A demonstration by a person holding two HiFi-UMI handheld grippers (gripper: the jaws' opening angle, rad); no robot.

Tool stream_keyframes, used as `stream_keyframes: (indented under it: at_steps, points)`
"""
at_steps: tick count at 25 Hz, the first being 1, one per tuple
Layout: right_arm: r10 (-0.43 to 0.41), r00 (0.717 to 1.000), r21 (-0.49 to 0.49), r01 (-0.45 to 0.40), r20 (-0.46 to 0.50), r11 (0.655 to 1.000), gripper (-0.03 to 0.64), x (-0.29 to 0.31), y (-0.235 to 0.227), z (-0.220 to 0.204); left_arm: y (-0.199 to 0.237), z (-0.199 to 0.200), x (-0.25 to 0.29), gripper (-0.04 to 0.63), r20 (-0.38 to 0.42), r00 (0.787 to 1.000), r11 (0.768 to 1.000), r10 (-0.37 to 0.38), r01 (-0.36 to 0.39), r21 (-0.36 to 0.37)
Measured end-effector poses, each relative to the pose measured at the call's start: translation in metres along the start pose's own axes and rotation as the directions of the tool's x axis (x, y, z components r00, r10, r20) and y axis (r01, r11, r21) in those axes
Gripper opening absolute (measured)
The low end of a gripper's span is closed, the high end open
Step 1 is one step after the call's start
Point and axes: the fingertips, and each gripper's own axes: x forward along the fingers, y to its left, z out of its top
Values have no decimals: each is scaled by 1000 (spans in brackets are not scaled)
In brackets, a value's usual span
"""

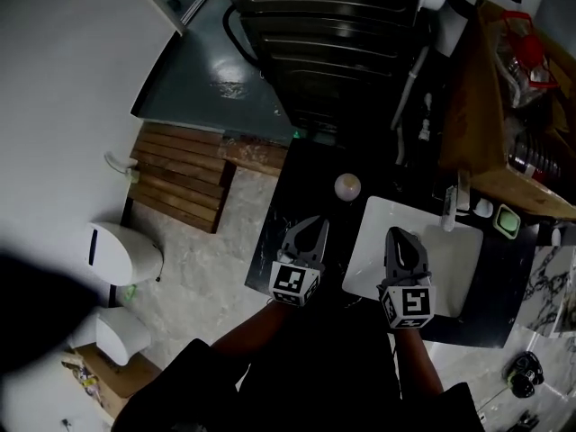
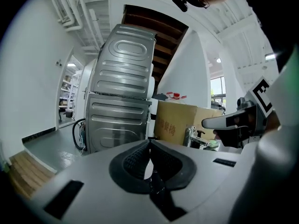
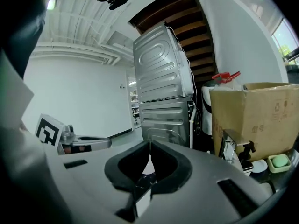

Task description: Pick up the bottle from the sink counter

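Observation:
A small round pale object (image 1: 347,186), likely the bottle seen from above, stands on the dark sink counter (image 1: 297,187), just left of the white basin (image 1: 459,259). My left gripper (image 1: 313,225) hovers over the counter, below and left of it, jaws shut and empty. My right gripper (image 1: 398,236) hangs over the basin's left part, also shut with nothing in it. In the left gripper view the fingertips (image 2: 149,141) meet; the same shows in the right gripper view (image 3: 149,143). Neither gripper view shows the bottle.
A chrome faucet (image 1: 450,207) and a green soap dish (image 1: 506,220) sit behind the basin. A cardboard box (image 1: 486,88) stands at the back right, stacked steel machines (image 1: 333,43) straight ahead. Wooden slats (image 1: 180,174) and a white toilet (image 1: 121,255) lie on the floor at left.

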Motion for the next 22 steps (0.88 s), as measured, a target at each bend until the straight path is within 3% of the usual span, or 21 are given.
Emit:
stream_keyframes:
  at_steps: [14, 22]
  points:
    - [35, 998, 40, -33, -54, 999, 40, 35, -14, -23, -3, -38, 63, 23, -79, 997, 1000, 18, -19, -22]
    - [2, 996, 49, 3, -94, 999, 40, 40, -31, -38, 5, -60, 91, 187, -134, 991, 999, 25, -28, -23]
